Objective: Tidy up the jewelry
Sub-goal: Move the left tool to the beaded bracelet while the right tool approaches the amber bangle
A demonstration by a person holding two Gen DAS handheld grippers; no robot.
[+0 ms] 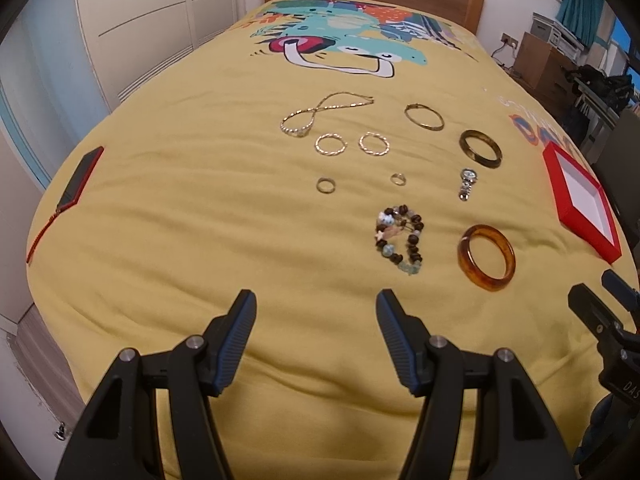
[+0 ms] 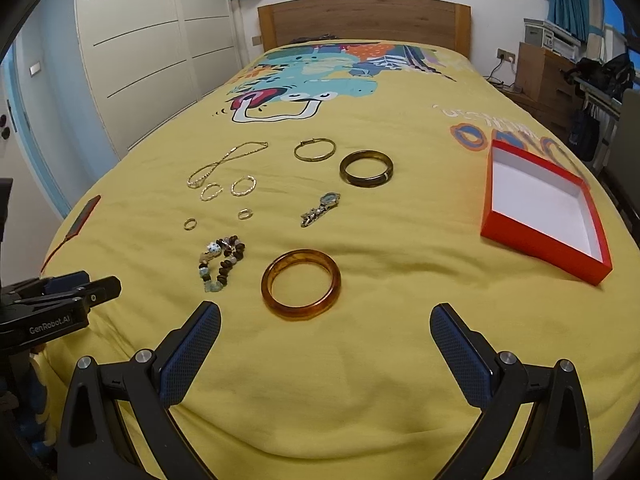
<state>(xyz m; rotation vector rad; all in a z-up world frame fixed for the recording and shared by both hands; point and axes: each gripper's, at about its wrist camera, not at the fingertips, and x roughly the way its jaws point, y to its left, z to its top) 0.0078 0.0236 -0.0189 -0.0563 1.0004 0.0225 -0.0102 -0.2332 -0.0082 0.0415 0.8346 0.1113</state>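
Jewelry lies spread on a yellow bedspread [image 2: 360, 360]. An amber bangle [image 2: 301, 284] sits just beyond my open right gripper [image 2: 325, 316]. A beaded bracelet [image 1: 401, 240] lies ahead and to the right of my open left gripper [image 1: 316, 300]. Farther off are a watch [image 2: 321, 209], a dark bangle [image 2: 366, 169], a thin gold bangle [image 2: 315, 149], a gold chain necklace [image 1: 320, 114], two hoop earrings [image 1: 352, 144] and two small rings [image 1: 325, 185]. An empty red box [image 2: 546, 236] with a white inside lies at the right. Both grippers hold nothing.
The red box lid [image 1: 82, 178] with a red cord lies near the bed's left edge. A wooden headboard [image 2: 362, 20] stands at the far end. White wardrobe doors [image 2: 140, 48] run along the left; drawers and clutter [image 2: 560, 76] stand at the right.
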